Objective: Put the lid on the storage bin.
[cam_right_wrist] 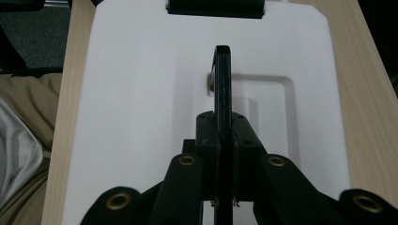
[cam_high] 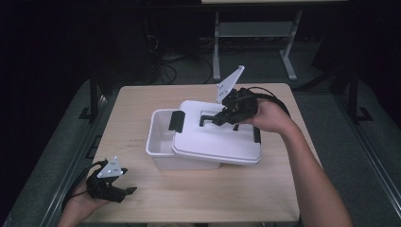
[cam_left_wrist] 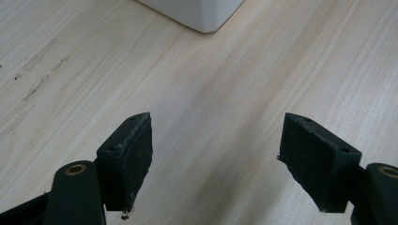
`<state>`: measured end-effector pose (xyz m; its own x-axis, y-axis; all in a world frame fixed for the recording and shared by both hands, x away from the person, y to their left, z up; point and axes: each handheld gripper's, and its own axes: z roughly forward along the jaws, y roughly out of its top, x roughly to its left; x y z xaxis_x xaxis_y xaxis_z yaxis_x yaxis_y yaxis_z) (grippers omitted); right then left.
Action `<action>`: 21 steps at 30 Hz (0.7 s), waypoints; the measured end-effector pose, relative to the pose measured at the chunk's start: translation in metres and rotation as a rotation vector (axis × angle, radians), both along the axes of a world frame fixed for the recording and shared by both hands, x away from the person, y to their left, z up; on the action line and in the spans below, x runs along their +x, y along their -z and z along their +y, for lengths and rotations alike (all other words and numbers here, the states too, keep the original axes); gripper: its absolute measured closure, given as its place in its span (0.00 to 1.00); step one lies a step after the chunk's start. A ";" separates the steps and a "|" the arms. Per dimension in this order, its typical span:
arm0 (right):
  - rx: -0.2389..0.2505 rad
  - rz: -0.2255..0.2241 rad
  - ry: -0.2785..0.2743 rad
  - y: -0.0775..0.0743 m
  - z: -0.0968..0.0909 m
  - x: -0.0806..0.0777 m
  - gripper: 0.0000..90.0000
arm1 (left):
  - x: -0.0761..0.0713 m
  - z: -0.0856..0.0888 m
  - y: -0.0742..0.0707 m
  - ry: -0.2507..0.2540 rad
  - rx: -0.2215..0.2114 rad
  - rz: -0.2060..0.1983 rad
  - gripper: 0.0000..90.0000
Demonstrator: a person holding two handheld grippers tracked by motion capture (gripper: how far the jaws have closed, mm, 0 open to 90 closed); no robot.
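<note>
A white plastic box [cam_high: 158,142] stands in the middle of the wooden table [cam_high: 198,194]. Its white lid [cam_high: 213,139] lies askew, shifted to the right, so the box's left part is uncovered. My right gripper [cam_high: 221,118] is shut on the lid's thin black handle [cam_high: 208,117]. In the right gripper view the handle [cam_right_wrist: 222,84] stands up from the lid's recess [cam_right_wrist: 263,108], pinched between the gripper's [cam_right_wrist: 223,126] pads. My left gripper [cam_high: 125,191] rests open near the table's front left corner. In its own view the left gripper [cam_left_wrist: 216,154] holds nothing, and a box corner [cam_left_wrist: 197,11] lies ahead.
A black latch [cam_high: 176,120] sits on the lid's left edge and another latch [cam_high: 257,135] on its right edge. Bare wood runs along the front of the table. Desk legs [cam_high: 216,47] and cables [cam_high: 163,61] stand on the dark floor beyond the far edge.
</note>
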<state>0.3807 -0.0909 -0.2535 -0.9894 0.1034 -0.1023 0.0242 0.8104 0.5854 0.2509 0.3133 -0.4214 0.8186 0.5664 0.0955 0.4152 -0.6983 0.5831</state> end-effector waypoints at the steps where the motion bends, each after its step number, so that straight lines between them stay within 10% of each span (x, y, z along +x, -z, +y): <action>1: -0.001 0.002 0.000 0.001 0.002 0.001 0.93 | 0.000 0.000 0.000 0.000 0.002 0.000 0.29; 21: -0.005 0.020 -0.048 0.008 0.039 0.017 0.93 | 0.000 0.001 0.001 0.006 -0.002 0.003 0.29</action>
